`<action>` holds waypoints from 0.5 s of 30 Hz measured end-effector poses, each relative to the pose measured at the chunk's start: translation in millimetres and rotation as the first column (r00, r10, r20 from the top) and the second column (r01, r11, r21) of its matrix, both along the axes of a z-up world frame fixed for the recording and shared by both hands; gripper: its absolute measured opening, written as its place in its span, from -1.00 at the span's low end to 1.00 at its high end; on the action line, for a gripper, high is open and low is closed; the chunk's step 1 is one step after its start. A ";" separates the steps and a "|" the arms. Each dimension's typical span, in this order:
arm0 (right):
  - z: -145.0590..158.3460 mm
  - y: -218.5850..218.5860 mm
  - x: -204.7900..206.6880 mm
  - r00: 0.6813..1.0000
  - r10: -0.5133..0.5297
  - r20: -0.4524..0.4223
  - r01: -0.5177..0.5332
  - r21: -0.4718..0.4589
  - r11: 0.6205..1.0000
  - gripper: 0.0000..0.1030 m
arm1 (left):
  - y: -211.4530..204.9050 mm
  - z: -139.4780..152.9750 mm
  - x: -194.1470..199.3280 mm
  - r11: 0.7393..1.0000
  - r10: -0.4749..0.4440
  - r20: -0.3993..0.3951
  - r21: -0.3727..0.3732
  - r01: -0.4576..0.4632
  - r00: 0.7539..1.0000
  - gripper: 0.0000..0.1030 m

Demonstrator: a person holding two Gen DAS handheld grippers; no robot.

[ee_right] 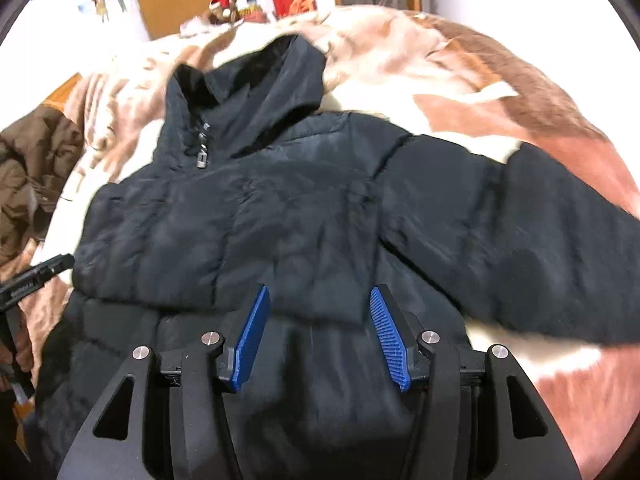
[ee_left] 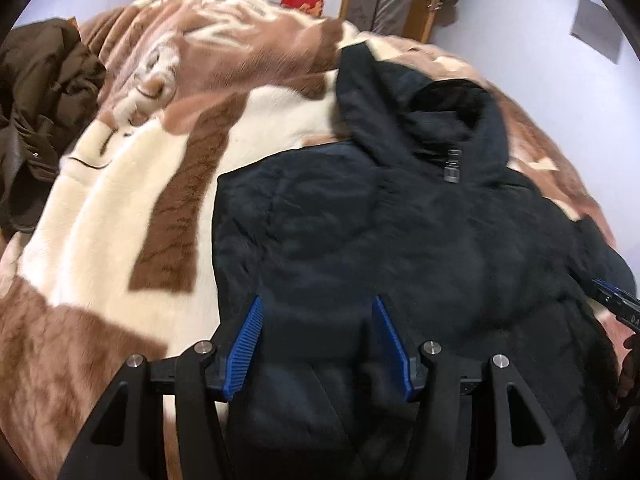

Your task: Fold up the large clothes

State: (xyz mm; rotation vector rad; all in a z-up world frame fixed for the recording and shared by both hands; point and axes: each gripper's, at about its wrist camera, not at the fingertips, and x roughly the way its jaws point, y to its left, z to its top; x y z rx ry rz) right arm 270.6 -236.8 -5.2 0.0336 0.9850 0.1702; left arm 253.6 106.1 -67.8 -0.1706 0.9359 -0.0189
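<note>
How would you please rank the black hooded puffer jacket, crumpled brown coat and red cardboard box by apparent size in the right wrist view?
1. Black hooded puffer jacket
2. Crumpled brown coat, partly cropped
3. Red cardboard box, though farthest away

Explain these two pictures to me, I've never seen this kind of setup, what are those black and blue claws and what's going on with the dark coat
Those claws are hand-held grippers, one in each of a person's hands, each with a fisheye camera looking along its fingers. One picture is from the left gripper, the other from the right gripper. Both hover with jaws open above a black hooded jacket lying front up on a brown and cream blanket. One sleeve stretches out sideways. A brown coat lies crumpled at the blanket's edge. Nothing is held.
</note>
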 end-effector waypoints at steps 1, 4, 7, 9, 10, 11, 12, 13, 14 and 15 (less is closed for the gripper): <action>4.9 -4.3 -10.9 1.000 -0.012 0.007 0.012 0.007 1.000 0.04 | -5.6 6.3 -13.5 1.000 -0.009 0.006 0.004 0.009 1.000 0.15; 18.4 -25.7 -46.2 0.998 -0.054 0.022 0.053 0.034 0.998 0.04 | -20.0 19.9 -46.4 1.000 -0.019 0.021 -0.012 0.019 1.000 0.15; 29.4 -43.6 -72.1 0.995 -0.090 0.039 0.089 0.034 0.995 0.05 | -34.7 30.7 -72.9 1.000 -0.023 0.033 -0.012 0.024 0.999 0.15; 33.8 -54.0 -88.4 0.993 -0.113 0.043 0.111 0.047 0.993 0.05 | -40.1 35.0 -88.6 0.999 -0.021 0.037 -0.032 0.022 0.999 0.15; 35.6 -59.2 -95.8 0.991 -0.126 0.043 0.124 0.052 0.991 0.06 | -44.0 36.9 -96.5 0.999 -0.018 0.036 -0.042 0.020 0.999 0.15; 36.9 -63.3 -100.2 0.990 -0.135 0.043 0.132 0.056 0.990 0.07 | -47.9 38.3 -102.7 0.999 -0.018 0.034 -0.048 0.019 0.999 0.15; 38.2 -68.9 -106.4 0.988 -0.147 0.044 0.144 0.065 0.987 0.07 | -51.2 39.6 -106.5 0.998 -0.019 0.033 -0.054 0.020 0.999 0.15; 39.5 -73.9 -112.5 0.987 -0.157 0.044 0.154 0.071 0.986 0.08 | -55.4 40.6 -111.6 0.998 -0.021 0.029 -0.061 0.023 0.999 0.15; 40.6 -77.4 -116.8 0.985 -0.165 0.046 0.162 0.073 0.984 0.08 | -59.5 41.9 -114.5 0.997 -0.031 0.026 -0.068 0.033 0.999 0.15; 40.8 -82.4 -119.1 0.983 -0.177 0.047 0.173 0.077 0.982 0.09 | -63.0 42.7 -115.6 0.997 -0.040 0.026 -0.071 0.042 0.999 0.15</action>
